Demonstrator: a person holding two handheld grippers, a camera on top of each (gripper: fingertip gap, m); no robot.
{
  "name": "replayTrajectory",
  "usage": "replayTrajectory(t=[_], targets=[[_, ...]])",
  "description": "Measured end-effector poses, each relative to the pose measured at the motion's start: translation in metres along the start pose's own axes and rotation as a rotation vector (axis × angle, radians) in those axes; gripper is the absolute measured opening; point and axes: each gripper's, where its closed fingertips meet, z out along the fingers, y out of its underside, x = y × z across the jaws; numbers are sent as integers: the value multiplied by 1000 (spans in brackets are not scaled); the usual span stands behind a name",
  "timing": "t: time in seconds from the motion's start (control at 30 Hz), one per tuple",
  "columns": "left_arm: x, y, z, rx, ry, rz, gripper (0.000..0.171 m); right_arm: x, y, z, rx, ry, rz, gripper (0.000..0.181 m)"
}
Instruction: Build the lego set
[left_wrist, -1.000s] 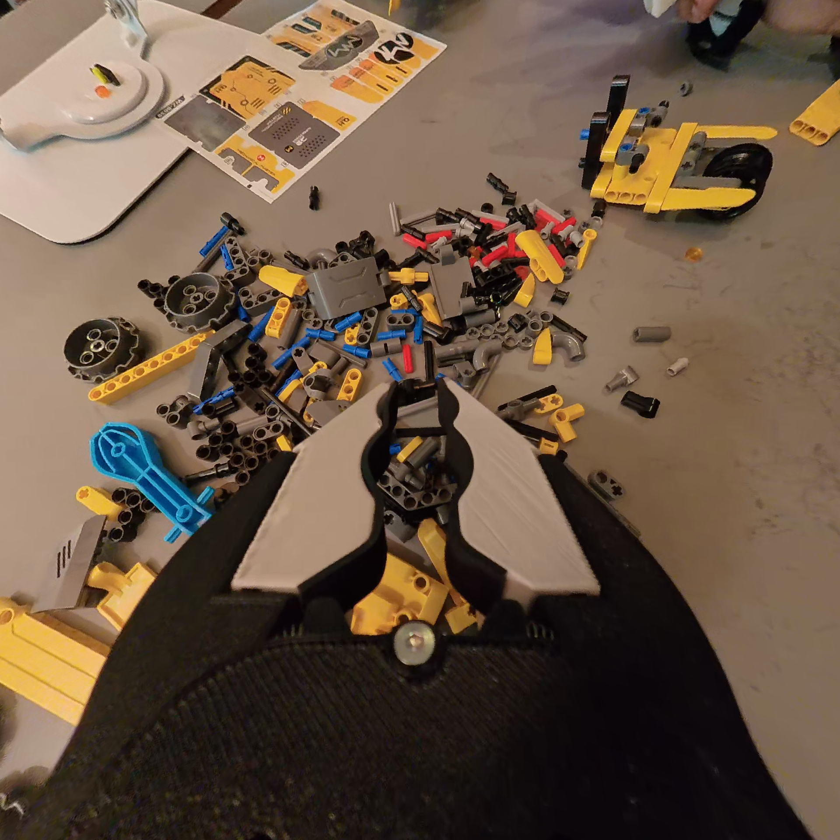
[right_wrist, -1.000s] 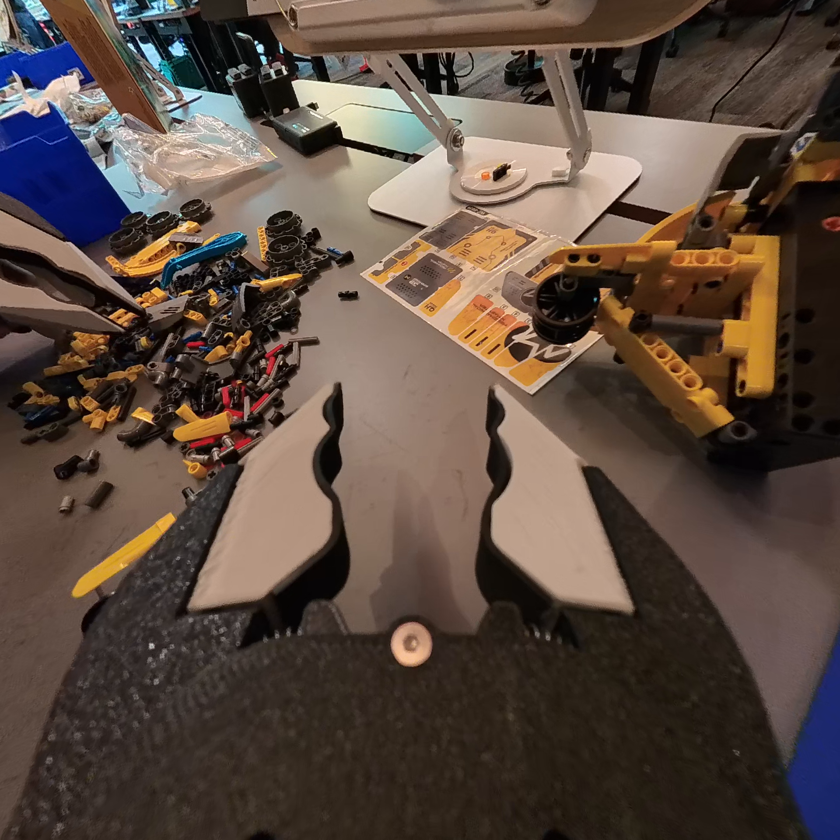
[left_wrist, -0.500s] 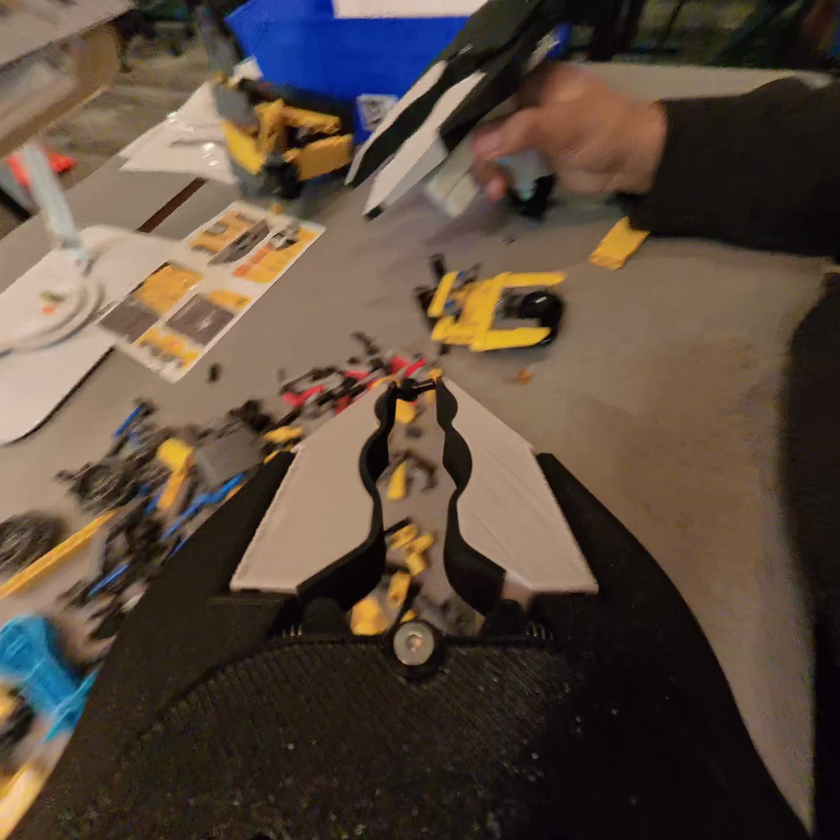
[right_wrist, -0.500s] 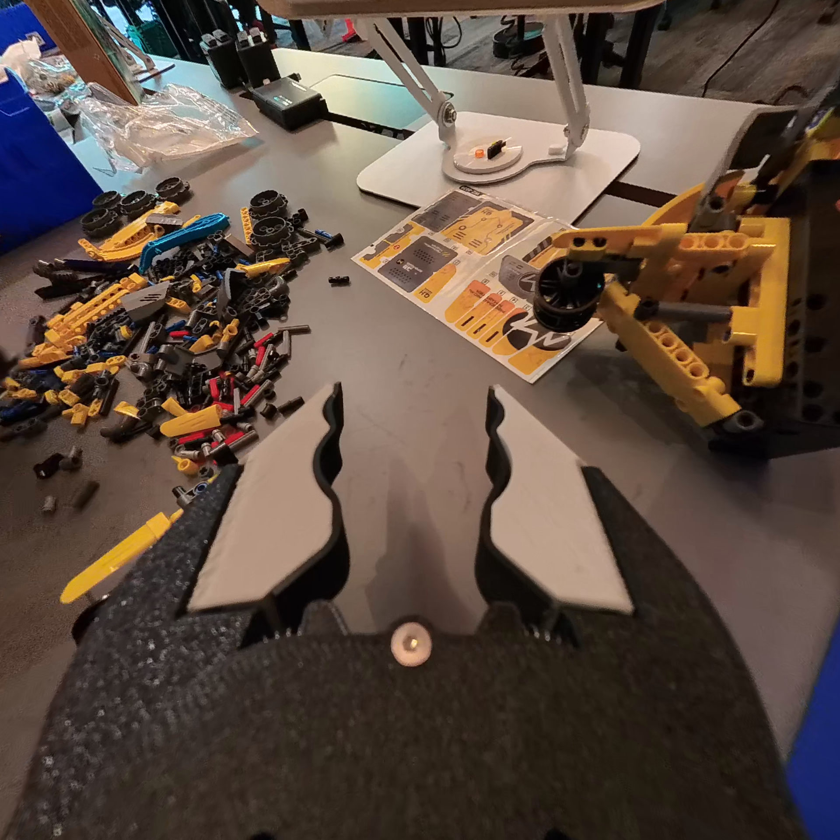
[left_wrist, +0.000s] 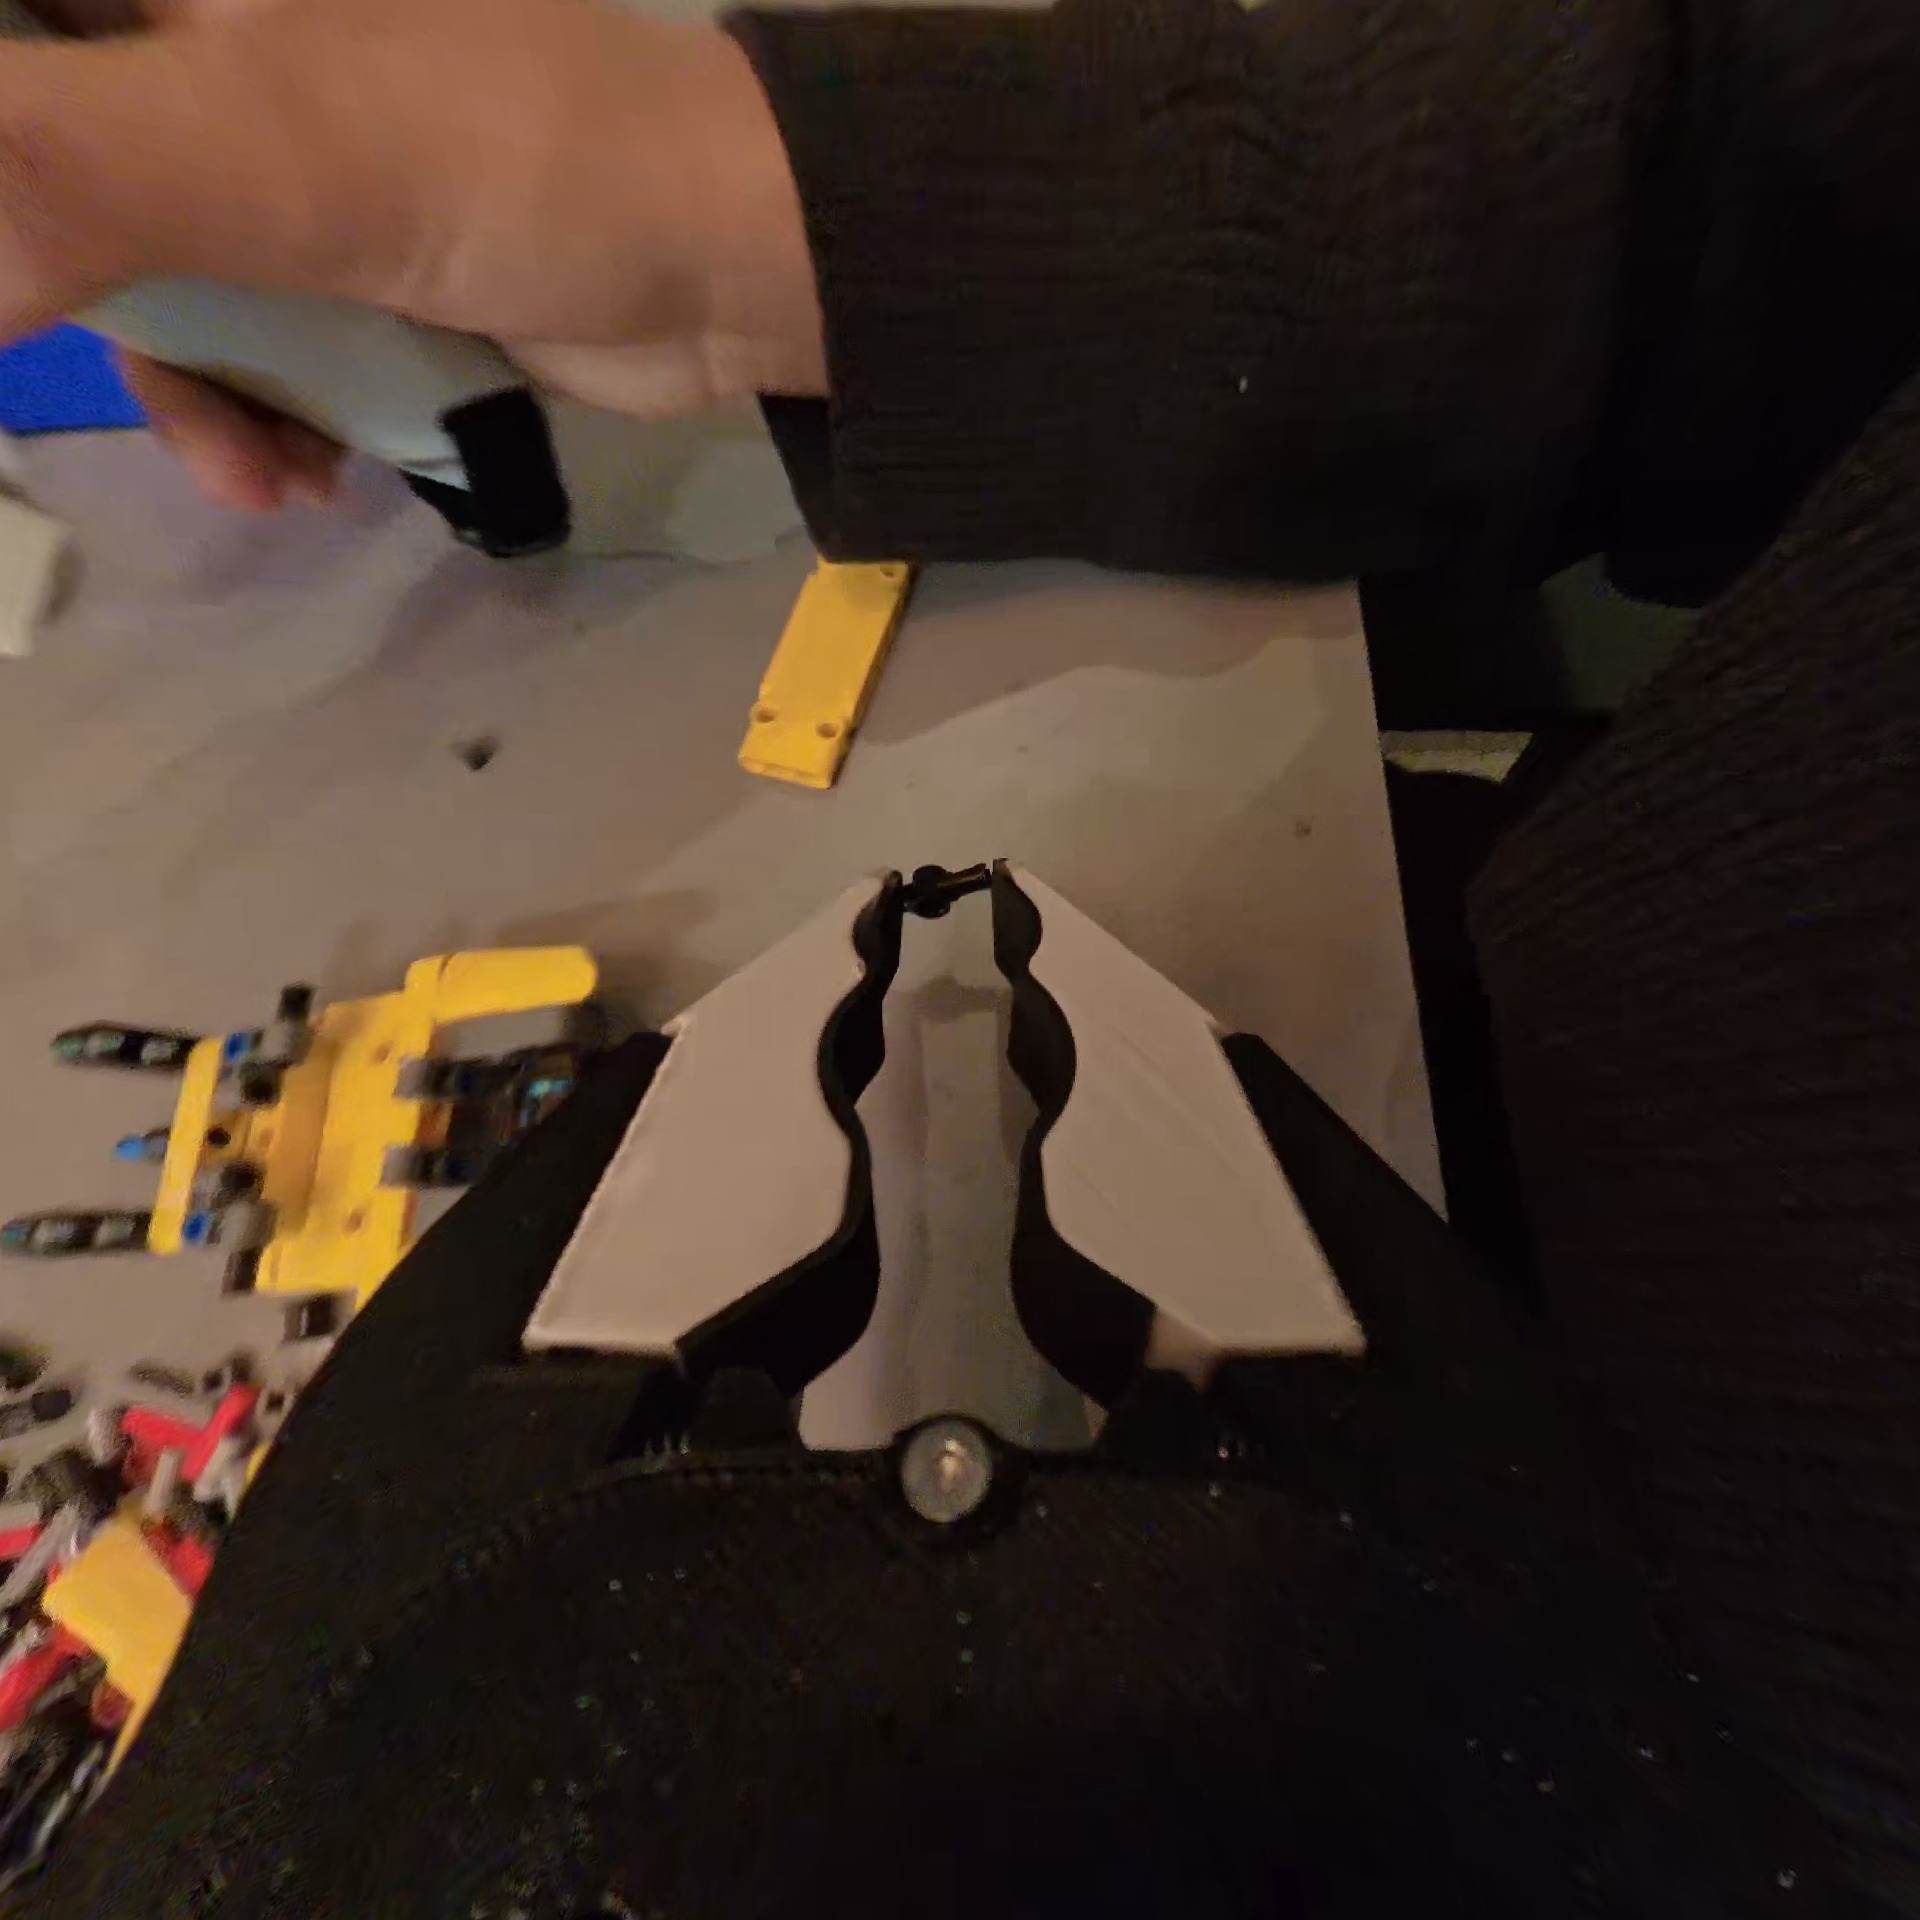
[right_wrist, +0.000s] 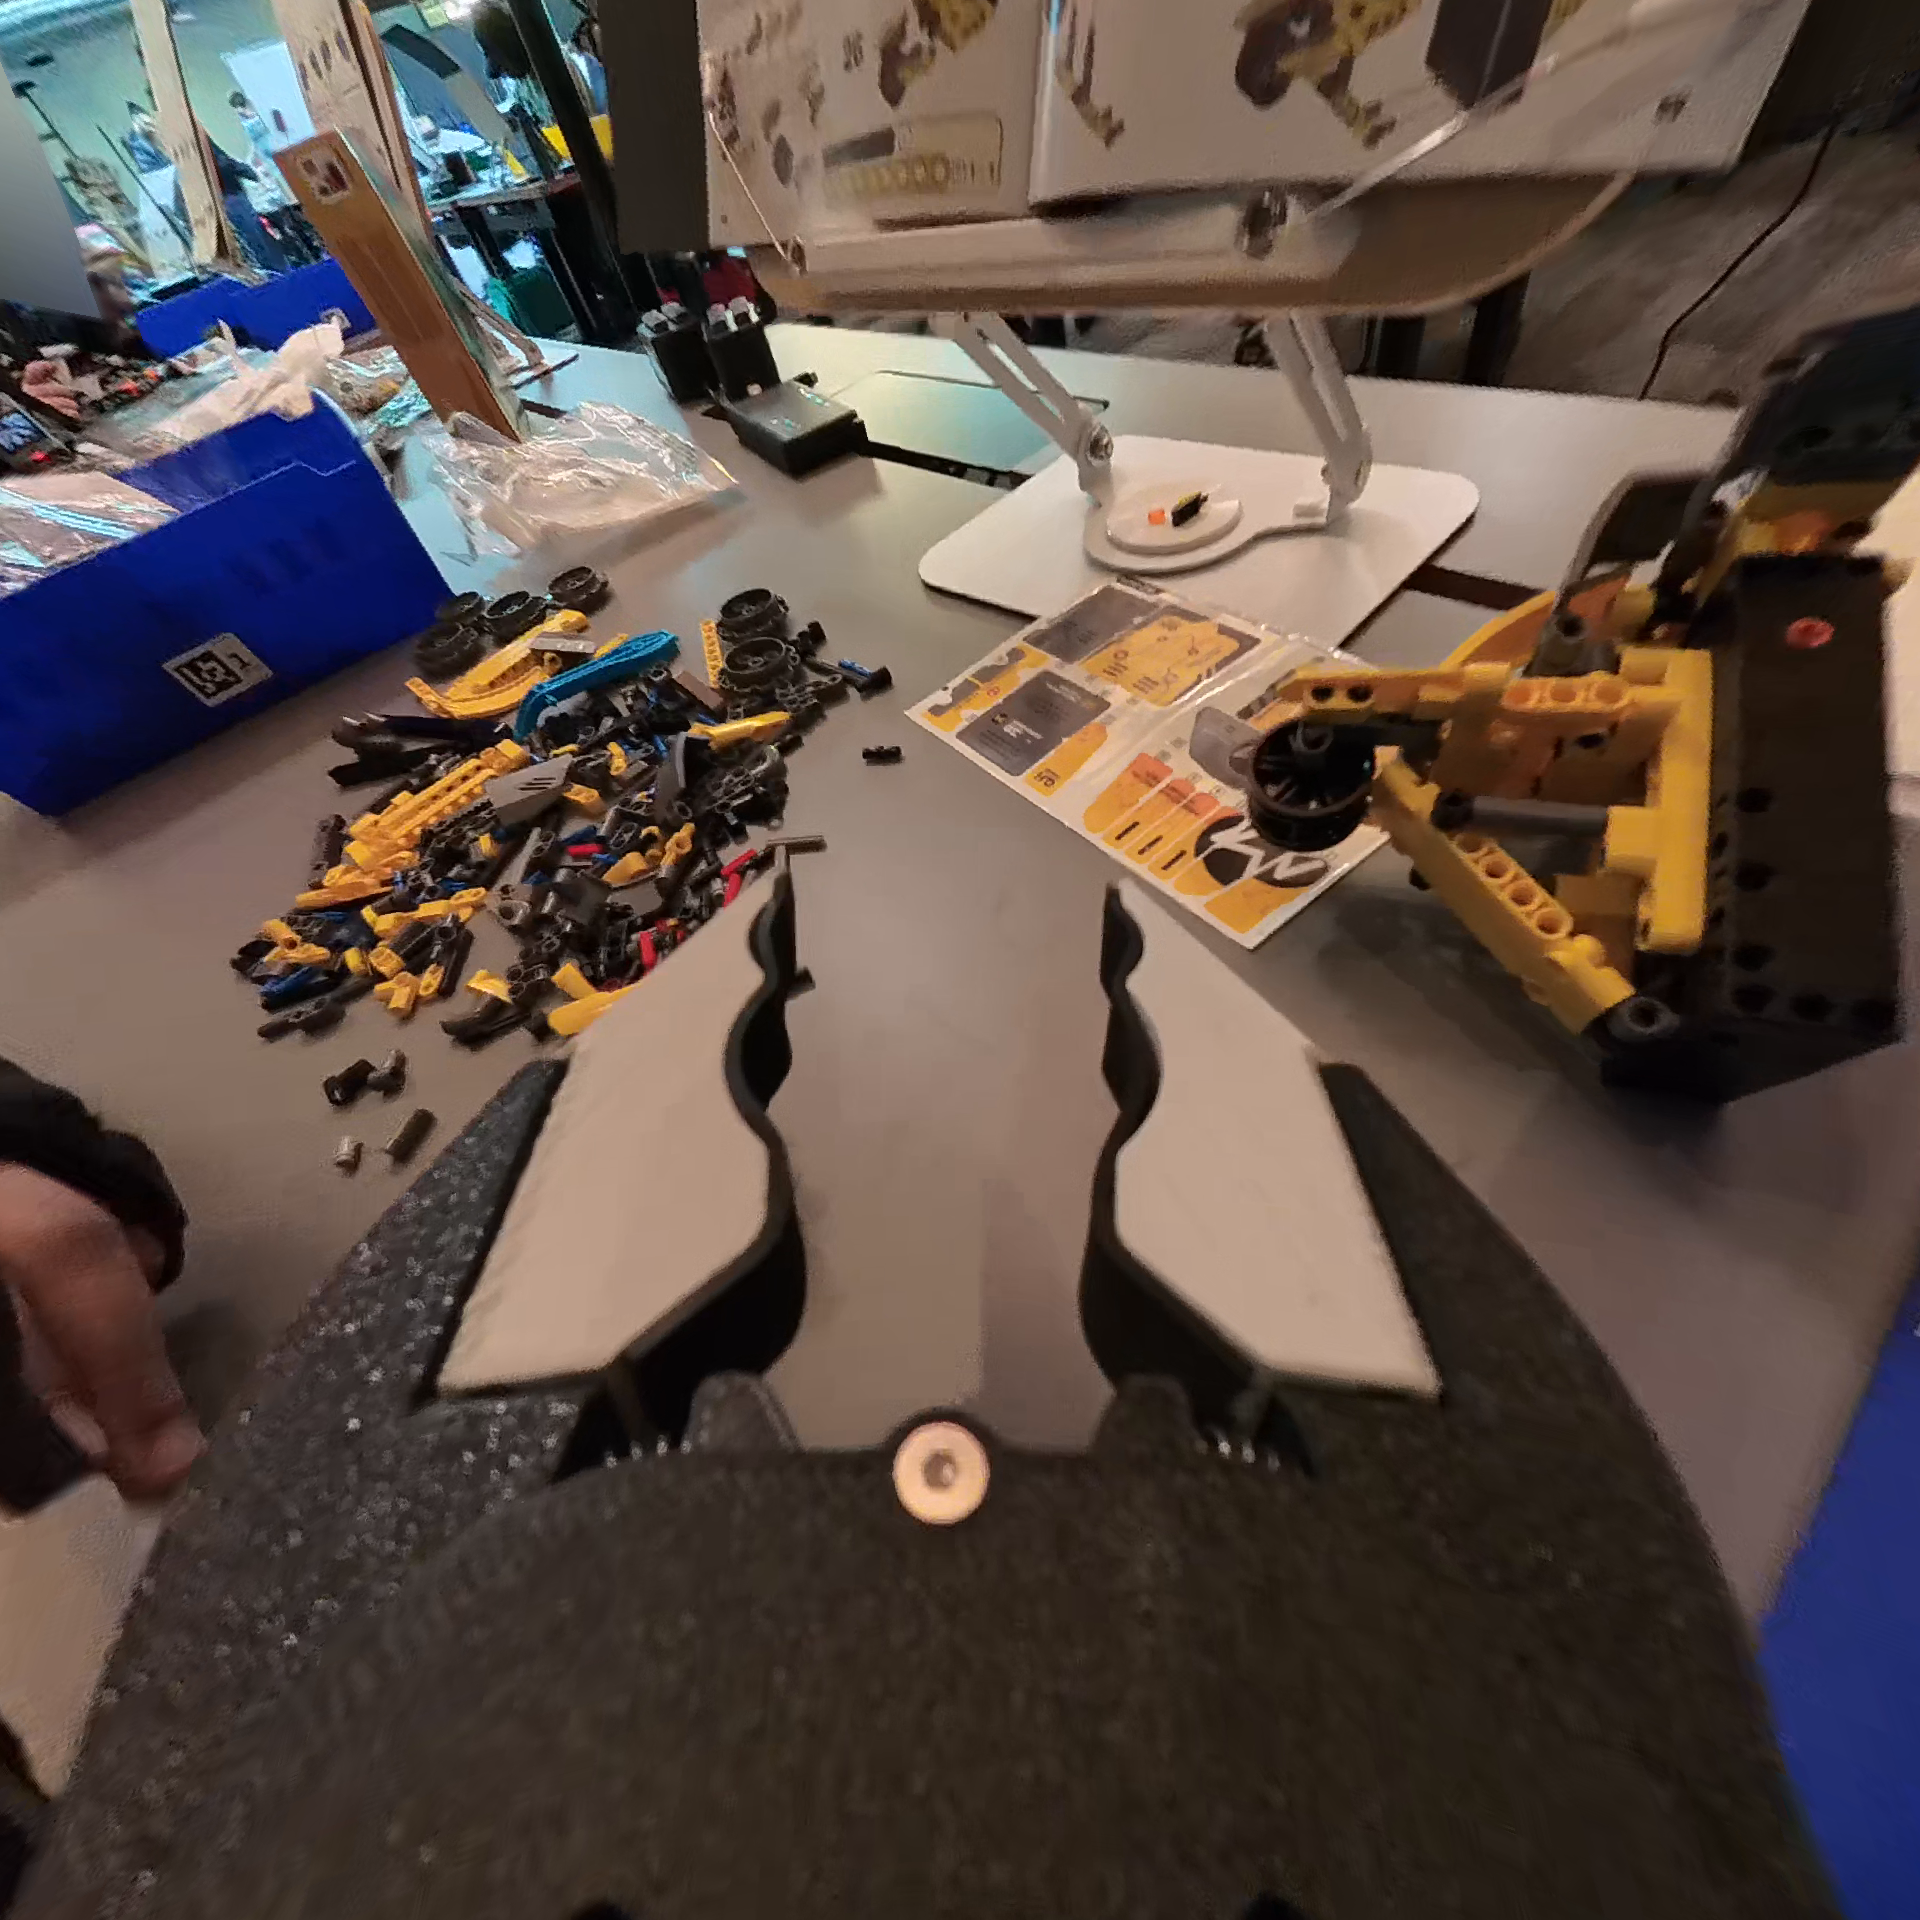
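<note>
Fingertips of the left gripper (left_wrist: 943, 883) pinch a small black plastic connector pin (left_wrist: 940, 885) above the grey table (left_wrist: 1143, 748), near a flat yellow plastic beam (left_wrist: 826, 673). The right gripper (right_wrist: 945, 894) hangs with jaws spread and empty, between the loose pile of building pieces (right_wrist: 540, 821) and the part-built yellow and black toy vehicle (right_wrist: 1662, 831).

Grey table (right_wrist: 987, 1039), loose brick pile (right_wrist: 540, 831), sticker sheet (right_wrist: 1122, 748), yellow model (right_wrist: 1621, 831), white stand base (right_wrist: 1226, 520)
</note>
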Motion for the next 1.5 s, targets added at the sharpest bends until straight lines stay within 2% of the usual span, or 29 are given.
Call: replayTrajectory(t=[0.13,0.33,0.43,0.6,0.73,0.83,0.9,1.0,1.07,1.13,1.23,1.5], targets=[[2,9,25,-99,-36,86,15,-2,-14,-12,28,62,-110,59],[4,7,27,-69,3,44,16,-7,-19,-15,51,71,-148,59],[8,4,25,-40,41,14,36,-3,-16,-13,46,65,-121,59],[1,-11,-1,102,46,-45,42,1,-10,-10,42,39,-57,59],[-25,-16,-46,259,13,-128,40,10,-7,-12,29,72,-66,59],[-64,2,-86,325,-76,-182,38,14,-8,-14,34,84,-61,59],[-99,28,-113,306,-193,-207,35,16,-5,-13,31,83,-53,60],[-143,71,-154,247,-378,-229,18,18,4,-6,-3,76,-41,60],[-160,90,-178,241,-440,-267,9,19,12,-1,-32,71,-39,59],[-165,95,-192,291,-431,-331,5,21,21,5,-64,76,-40,59],[-166,92,-199,329,-411,-372,3,27,34,11,-113,99,-43,60],[-165,110,-175,174,-423,-365,6,30,36,11,-119,73,22,62]])
